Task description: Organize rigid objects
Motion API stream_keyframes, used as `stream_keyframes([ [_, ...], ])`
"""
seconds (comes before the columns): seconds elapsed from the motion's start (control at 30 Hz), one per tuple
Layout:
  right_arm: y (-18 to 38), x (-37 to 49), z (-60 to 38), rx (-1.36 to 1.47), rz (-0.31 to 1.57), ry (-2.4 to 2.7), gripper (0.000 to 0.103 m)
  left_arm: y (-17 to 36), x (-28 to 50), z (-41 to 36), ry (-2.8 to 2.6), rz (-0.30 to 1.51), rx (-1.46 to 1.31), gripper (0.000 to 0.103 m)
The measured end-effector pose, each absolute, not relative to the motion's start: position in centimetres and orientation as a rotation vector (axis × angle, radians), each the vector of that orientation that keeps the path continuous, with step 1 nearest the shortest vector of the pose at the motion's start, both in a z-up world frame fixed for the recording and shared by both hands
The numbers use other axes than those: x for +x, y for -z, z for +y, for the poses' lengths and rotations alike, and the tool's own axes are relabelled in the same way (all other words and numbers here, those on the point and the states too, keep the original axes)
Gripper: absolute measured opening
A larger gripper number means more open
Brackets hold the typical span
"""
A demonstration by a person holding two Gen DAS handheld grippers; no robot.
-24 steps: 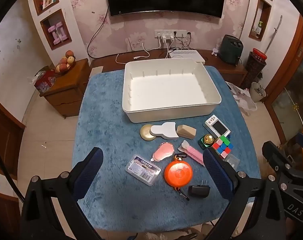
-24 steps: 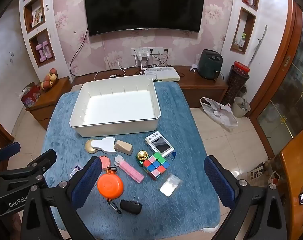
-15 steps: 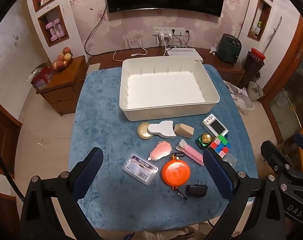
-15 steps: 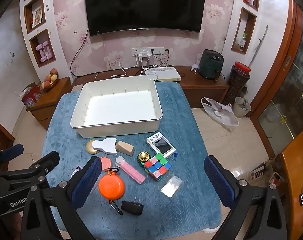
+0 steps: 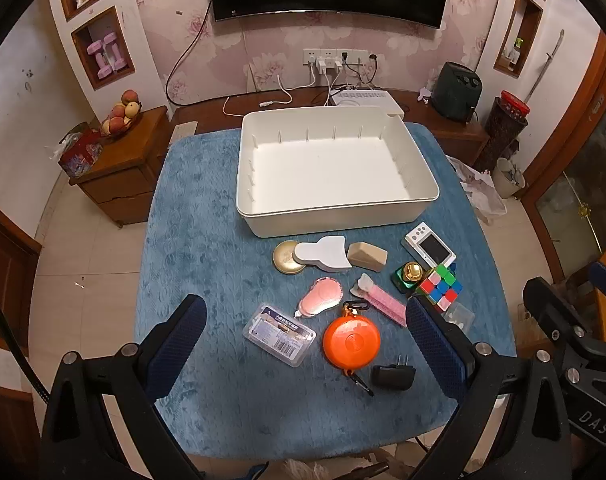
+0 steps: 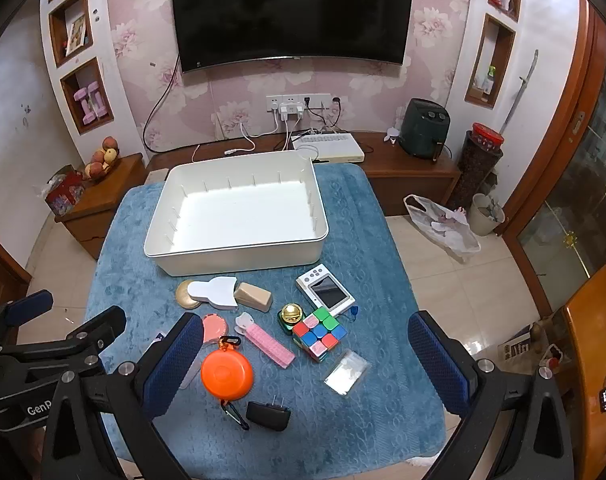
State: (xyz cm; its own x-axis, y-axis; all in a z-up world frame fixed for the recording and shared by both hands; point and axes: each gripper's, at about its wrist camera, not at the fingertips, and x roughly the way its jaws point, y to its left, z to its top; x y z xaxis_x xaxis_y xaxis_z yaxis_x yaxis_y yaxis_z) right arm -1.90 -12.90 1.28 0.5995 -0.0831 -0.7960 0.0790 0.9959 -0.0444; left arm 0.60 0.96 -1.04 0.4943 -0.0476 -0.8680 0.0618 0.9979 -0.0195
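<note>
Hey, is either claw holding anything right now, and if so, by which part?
Nothing is held. The left claw and the right claw both stand wide open above the blue mat, and the small items lie loose on it.

Empty white bin (image 5: 335,216); small objects (image 5: 351,340) just beside

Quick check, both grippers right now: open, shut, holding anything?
Left gripper: open, holding nothing.
Right gripper: open, holding nothing.
</note>
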Motion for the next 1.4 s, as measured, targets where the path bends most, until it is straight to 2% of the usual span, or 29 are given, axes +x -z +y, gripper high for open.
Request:
stream_keyframes([
  [1.4,-0.7,-3.5,-14.0,-0.004,0.945,0.069,0.102,2.0,0.2,0.2,0.056,1.100,0.017,0.100],
])
